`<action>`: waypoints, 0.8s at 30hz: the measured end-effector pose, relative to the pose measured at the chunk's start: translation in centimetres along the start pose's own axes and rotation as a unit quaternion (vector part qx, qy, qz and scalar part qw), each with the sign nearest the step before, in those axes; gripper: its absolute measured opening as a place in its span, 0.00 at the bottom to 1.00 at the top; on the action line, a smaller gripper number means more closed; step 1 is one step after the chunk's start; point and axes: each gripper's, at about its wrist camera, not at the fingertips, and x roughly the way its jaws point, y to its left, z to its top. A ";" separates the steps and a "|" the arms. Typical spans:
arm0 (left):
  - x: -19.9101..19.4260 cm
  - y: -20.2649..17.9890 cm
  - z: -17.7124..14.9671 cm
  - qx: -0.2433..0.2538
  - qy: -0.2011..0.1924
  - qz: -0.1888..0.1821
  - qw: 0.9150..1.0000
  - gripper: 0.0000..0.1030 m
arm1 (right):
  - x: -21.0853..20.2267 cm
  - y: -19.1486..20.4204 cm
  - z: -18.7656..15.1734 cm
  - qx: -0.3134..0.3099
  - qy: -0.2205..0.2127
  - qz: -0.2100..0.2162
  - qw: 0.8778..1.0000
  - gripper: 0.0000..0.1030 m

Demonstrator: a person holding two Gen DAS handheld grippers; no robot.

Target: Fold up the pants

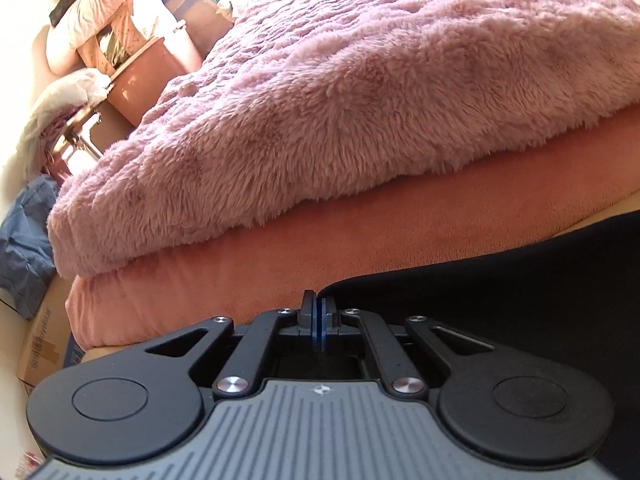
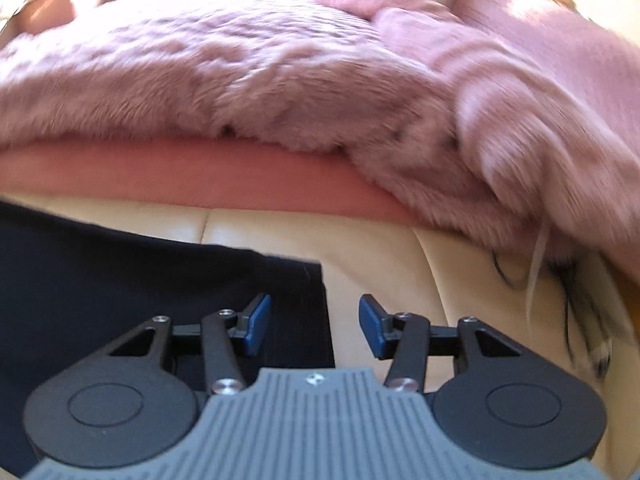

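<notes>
The dark navy pants (image 2: 120,280) lie flat on a cream leather surface (image 2: 380,248); in the left wrist view they (image 1: 500,292) fill the lower right. My left gripper (image 1: 319,312) is shut, its blue pads pressed together right at the left edge of the pants; whether cloth is pinched between them is hidden. My right gripper (image 2: 316,320) is open, its jaws astride the right-hand edge of the pants just above the cloth, with the left pad over the fabric and the right pad over the cream surface.
A fluffy pink blanket (image 1: 340,92) on a salmon cover (image 1: 280,264) lies just beyond the pants; the blanket also fills the right wrist view (image 2: 240,80). Clutter at left: an orange bin (image 1: 148,76), blue cloth (image 1: 24,240), a cardboard box (image 1: 44,344). Cables (image 2: 568,304) lie at right.
</notes>
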 end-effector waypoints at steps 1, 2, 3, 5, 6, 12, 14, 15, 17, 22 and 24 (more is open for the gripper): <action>0.1 0.0 0.0 0.000 0.001 -0.001 1.000 0.01 | -0.5 -0.4 -0.6 0.027 0.001 0.001 1.000 0.40; 0.1 -0.1 0.0 0.002 0.002 0.000 1.000 0.01 | -1.2 -1.0 -1.4 0.063 0.000 0.003 0.998 0.39; 0.3 -0.3 0.0 0.005 0.002 0.002 1.000 0.01 | -1.6 -1.6 -2.0 0.094 -0.002 0.011 0.995 0.37; 0.3 -0.5 0.1 0.011 0.002 0.006 1.000 0.01 | -2.1 -2.4 -3.1 0.146 -0.011 0.036 0.989 0.35; 0.3 -0.6 0.1 0.012 0.003 0.007 1.000 0.01 | -2.1 -2.7 -3.3 0.163 -0.015 0.047 0.985 0.35; 0.9 -1.1 0.4 0.017 0.015 0.016 1.000 0.01 | 0.9 -2.8 -1.1 0.169 -0.037 0.053 0.983 0.37; 1.2 -1.5 0.4 0.027 0.021 0.022 0.999 0.01 | 2.3 -2.8 -0.4 0.185 -0.038 0.054 0.981 0.32; 1.3 -1.7 0.3 0.034 0.023 0.026 0.999 0.01 | 2.8 -2.5 -0.2 0.182 -0.034 0.049 0.982 0.30; 1.8 -2.1 0.1 0.049 0.029 0.034 0.998 0.01 | 4.3 -1.6 0.0 0.161 -0.009 0.019 0.987 0.30; 1.8 -2.6 -0.3 0.071 0.025 0.050 0.996 0.10 | 4.7 -1.7 0.2 0.176 -0.006 0.012 0.984 0.30; 0.6 -2.1 -0.4 0.063 0.006 0.046 0.997 0.16 | 3.5 -1.5 0.3 0.168 -0.010 0.004 0.986 0.30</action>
